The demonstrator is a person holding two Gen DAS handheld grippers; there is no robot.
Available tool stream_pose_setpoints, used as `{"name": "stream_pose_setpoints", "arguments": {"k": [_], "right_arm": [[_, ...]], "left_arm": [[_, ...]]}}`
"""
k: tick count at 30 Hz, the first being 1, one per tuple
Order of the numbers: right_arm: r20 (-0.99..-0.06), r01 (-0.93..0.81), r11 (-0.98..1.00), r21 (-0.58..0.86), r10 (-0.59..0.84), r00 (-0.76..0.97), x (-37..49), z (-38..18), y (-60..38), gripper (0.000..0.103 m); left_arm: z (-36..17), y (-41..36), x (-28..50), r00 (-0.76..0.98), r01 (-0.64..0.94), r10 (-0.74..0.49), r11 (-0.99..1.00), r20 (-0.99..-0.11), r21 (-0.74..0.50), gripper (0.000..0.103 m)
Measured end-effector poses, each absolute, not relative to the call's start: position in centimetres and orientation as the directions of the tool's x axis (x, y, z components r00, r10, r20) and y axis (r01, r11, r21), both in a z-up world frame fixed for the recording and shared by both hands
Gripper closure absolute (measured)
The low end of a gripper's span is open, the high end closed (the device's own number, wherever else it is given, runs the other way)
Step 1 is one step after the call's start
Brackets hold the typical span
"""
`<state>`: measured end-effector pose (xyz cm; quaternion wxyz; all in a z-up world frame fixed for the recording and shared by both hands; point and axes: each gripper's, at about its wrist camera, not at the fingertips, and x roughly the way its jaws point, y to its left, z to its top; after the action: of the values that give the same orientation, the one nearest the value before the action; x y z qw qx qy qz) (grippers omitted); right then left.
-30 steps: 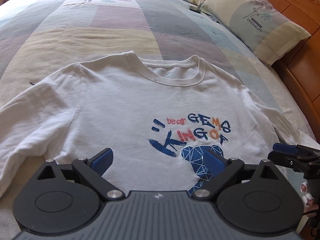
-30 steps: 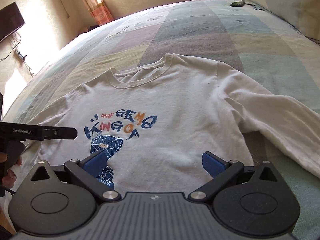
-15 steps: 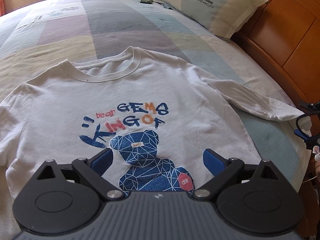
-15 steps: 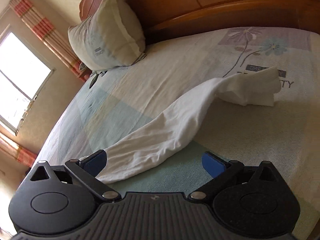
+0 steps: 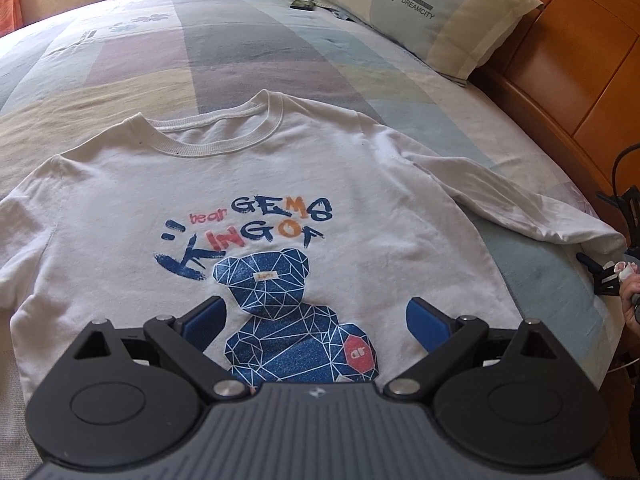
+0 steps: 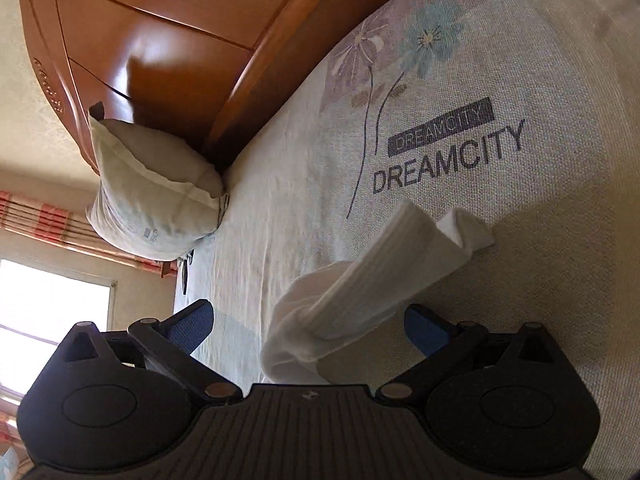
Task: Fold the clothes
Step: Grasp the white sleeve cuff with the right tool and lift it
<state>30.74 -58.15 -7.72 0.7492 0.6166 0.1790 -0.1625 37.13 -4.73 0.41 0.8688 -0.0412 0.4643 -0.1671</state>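
My left gripper (image 5: 316, 318) hangs over the lower front of the white sweatshirt (image 5: 360, 208), jaws spread wide, nothing between them. The blue bear print (image 5: 280, 320) sits right between my two blue pads (image 5: 204, 318), its head just ahead of them, the lettering beyond that, and the ribbed collar (image 5: 224, 144) farther out still. The shirt lies flat, front up, on the patchwork bedspread (image 5: 248, 60). Off to the right of these jaws one long sleeve (image 5: 520, 208) runs out toward the bed's edge, where a bit of the other tool and a few fingertips (image 5: 624, 272) show at the frame edge. Beyond, ahead and right, a pillow (image 5: 436, 12) leans on the wooden headboard (image 5: 580, 68).

Over to my right gripper (image 6: 308, 320): jaws wide here too, gripping nothing. The sleeve's ribbed cuff (image 6: 396, 256) lies straight ahead, its near part running down between the pads toward the tool body; whether cloth touches either pad I cannot tell. The cuff end is curled, resting on the sheet printed "DREAMCITY" (image 6: 448, 160). Ahead and left of these jaws, the pillow (image 6: 156, 196) against the headboard (image 6: 192, 32), window (image 6: 48, 304) bright at far left.
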Motion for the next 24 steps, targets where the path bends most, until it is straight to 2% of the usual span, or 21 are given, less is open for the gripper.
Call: {"name": "stream_pose_setpoints", "arguments": {"k": [7, 9, 11, 12, 14, 19, 21, 23, 24], "right_arm": [[-0.363, 0.369, 0.125, 0.921, -0.063, 0.93, 29.5, -8.5, -59.6, 0.002], [-0.37, 0.376, 0.115, 0.919, -0.077, 0.926, 28.9, -8.8, -59.7, 0.011], [-0.372, 0.381, 0.092, 0.92, -0.1, 0.923, 28.2, -9.4, -59.8, 0.031], [-0.372, 0.381, 0.078, 0.921, -0.108, 0.922, 27.8, -9.7, -60.0, 0.036], [-0.372, 0.378, 0.049, 0.925, -0.102, 0.923, 27.3, -10.3, -60.4, 0.052], [-0.381, 0.386, 0.06, 0.92, -0.086, 0.921, 26.5, -10.3, -60.1, 0.058], [-0.42, 0.426, 0.103, 0.899, -0.077, 0.904, 26.7, -10.1, -59.9, 0.067], [-0.46, 0.466, 0.128, 0.876, -0.071, 0.885, 26.8, -10.1, -60.0, 0.089], [-0.463, 0.468, 0.142, 0.872, -0.069, 0.884, 26.9, -10.0, -60.1, 0.089]], "left_arm": [[0.2, -4.6, 36.8, 0.512, 0.244, -0.325, 0.943, -0.795, -0.227, 0.007], [0.2, -4.5, 36.7, 0.513, 0.243, -0.327, 0.942, -0.794, -0.232, 0.007], [0.1, -4.4, 36.7, 0.512, 0.242, -0.33, 0.941, -0.793, -0.235, 0.007], [0.1, -4.4, 36.7, 0.511, 0.243, -0.33, 0.941, -0.794, -0.235, 0.007], [0.0, -4.3, 36.7, 0.509, 0.244, -0.33, 0.941, -0.795, -0.235, 0.007], [-0.3, -4.3, 36.7, 0.499, 0.246, -0.342, 0.937, -0.796, -0.249, 0.007], [-0.4, -4.4, 36.7, 0.493, 0.25, -0.346, 0.935, -0.798, -0.251, 0.007], [-0.4, -4.6, 36.6, 0.489, 0.258, -0.35, 0.933, -0.799, -0.251, 0.007], [-0.4, -4.6, 36.5, 0.489, 0.262, -0.35, 0.932, -0.799, -0.249, 0.007]]}}
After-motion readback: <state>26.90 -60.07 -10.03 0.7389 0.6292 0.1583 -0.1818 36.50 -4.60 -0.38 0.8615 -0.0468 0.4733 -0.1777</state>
